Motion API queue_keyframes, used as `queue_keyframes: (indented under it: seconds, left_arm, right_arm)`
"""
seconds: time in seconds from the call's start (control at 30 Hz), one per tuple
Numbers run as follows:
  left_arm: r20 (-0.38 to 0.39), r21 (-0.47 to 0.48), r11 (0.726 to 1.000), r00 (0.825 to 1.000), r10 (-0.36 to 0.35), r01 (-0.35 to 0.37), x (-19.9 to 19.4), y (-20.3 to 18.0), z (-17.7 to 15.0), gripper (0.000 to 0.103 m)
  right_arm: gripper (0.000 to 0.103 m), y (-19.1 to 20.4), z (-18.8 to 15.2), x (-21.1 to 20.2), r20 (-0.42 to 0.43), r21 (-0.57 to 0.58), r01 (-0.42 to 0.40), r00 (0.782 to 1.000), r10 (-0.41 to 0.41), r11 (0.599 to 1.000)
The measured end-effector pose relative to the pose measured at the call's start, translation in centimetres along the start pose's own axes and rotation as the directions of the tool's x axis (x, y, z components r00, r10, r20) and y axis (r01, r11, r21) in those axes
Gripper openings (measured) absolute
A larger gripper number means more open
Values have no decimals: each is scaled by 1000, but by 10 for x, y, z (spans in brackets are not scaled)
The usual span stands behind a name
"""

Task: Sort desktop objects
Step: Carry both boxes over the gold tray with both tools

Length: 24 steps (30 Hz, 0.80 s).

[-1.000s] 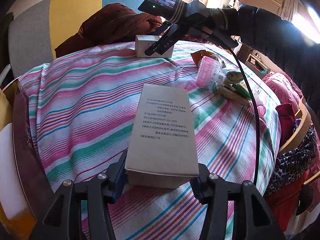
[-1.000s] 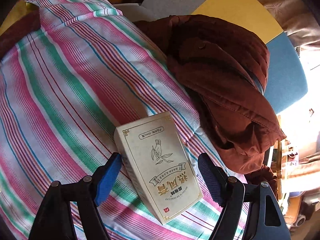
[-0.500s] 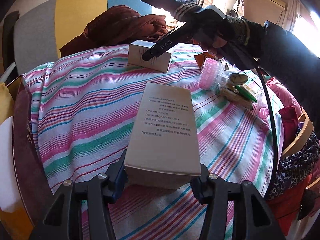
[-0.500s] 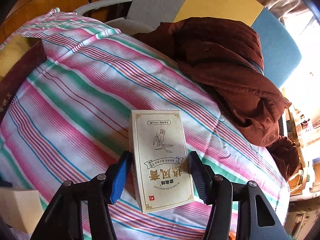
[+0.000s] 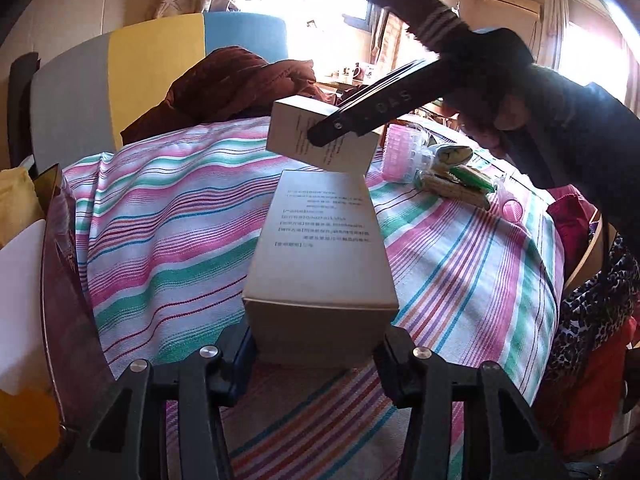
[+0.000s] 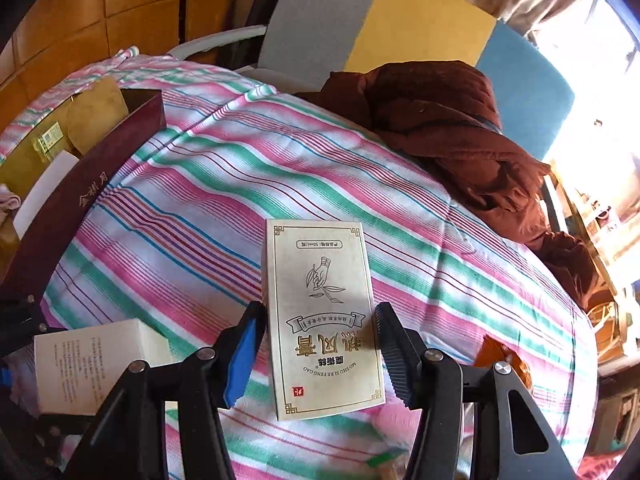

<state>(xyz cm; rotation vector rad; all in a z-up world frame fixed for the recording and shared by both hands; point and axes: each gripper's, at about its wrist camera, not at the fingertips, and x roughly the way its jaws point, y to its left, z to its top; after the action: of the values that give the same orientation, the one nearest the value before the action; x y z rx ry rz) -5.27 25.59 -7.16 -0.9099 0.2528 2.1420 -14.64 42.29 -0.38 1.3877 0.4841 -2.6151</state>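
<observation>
A round table draped in a striped cloth [image 5: 168, 240] of pink, green and white fills the room's middle; behind it stands a chair [image 6: 400, 20] in grey, yellow and blue panels with a rust-brown jacket [image 6: 452, 120] heaped on its seat. The left gripper [image 5: 320, 354] has its two fingers pressed against the sides of a plain cream box [image 5: 324, 248], printed text facing up, held above the cloth; the right gripper [image 6: 318, 354] is closed the same way on a second cream box with a gold border [image 6: 324, 320], which shows a drawing of a hand and large characters — in the left wrist view this box hangs tilted in the air just beyond the first one. At the table's left edge sits an open maroon box [image 6: 80, 192]; on the far right side lies a small cluster — a pink ribbed container [image 5: 400, 152] and wrapped packets [image 5: 460, 180] touching one another.
</observation>
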Motion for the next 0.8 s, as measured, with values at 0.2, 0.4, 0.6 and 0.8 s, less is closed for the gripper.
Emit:
queue_keyframes:
  seconds: [0.2,0.4,0.6,0.8]
  left_arm:
    - [-7,-1,999,999,-33,33,1,-1,1,62]
    - [-9,3,1000,1000,-22,22,0,-7,4,67]
    - [7,28,1000,1000,7,-7,-1,-13,9,63]
    - [4,8,1000,1000,0,0,4,-12,11,52]
  right_arm:
    - [57,4,-41,-53,104,125,-5,994,-8,992]
    - [57,22,-87,-77,159,241,-13,987,-26,970]
    - [57,25,-124,-81,184,372,-43,983,-28,927]
    - [57,33,-135,-86,207,400,-57,978,-29,915]
